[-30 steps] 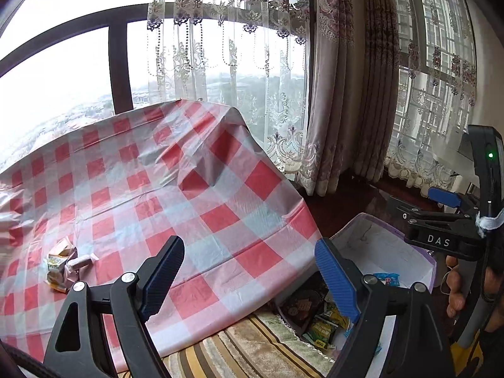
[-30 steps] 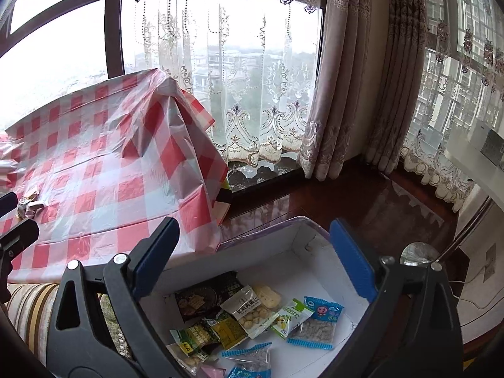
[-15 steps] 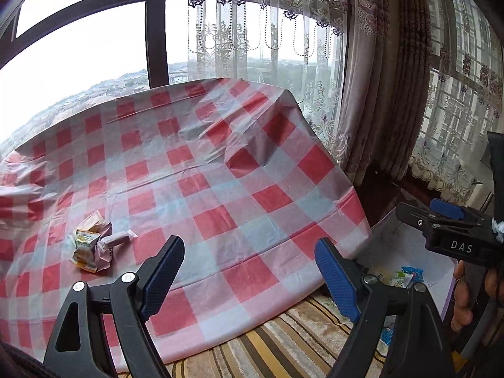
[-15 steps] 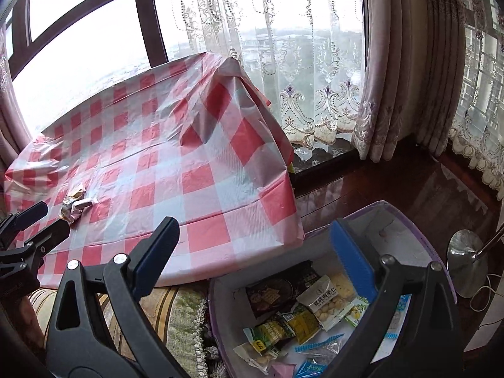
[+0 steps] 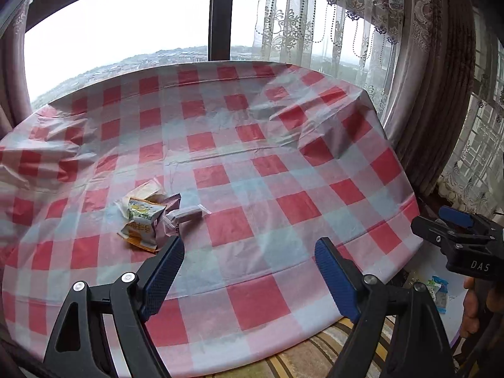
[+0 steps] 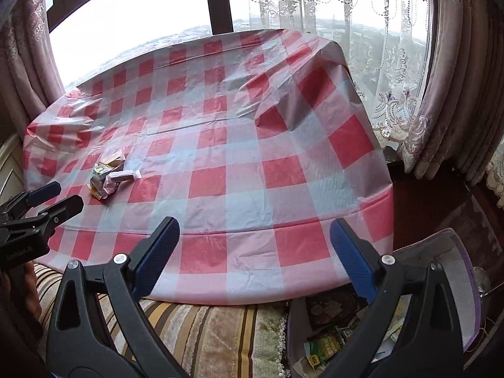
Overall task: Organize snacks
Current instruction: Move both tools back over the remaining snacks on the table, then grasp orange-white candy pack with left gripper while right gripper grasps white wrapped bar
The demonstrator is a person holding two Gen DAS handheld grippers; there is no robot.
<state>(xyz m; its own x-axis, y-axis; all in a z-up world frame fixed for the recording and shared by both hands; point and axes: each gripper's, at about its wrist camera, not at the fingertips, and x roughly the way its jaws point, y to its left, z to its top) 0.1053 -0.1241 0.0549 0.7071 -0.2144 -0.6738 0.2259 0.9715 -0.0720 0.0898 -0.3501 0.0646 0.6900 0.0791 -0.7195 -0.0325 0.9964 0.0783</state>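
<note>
Reaching for the last snacks on the table

Both the left gripper [image 5: 245,264] and right gripper [image 6: 253,245] hang released and empty above the near edge of the checked table [image 5: 283,170]; the remaining snack packets [image 5: 148,217] lie in a small heap left of centre; the left one is nearer, so it likely goes next, then carries to the box [image 6: 456,271] on the floor.

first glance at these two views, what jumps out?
The red-and-white checked tablecloth fills both views, bare except for a small heap of snack packets on its left side. Both grippers hang open and empty over the near edge: the left gripper close to the packets, the right gripper further right. On the floor at the table's right corner stands a box holding more snacks.
</note>
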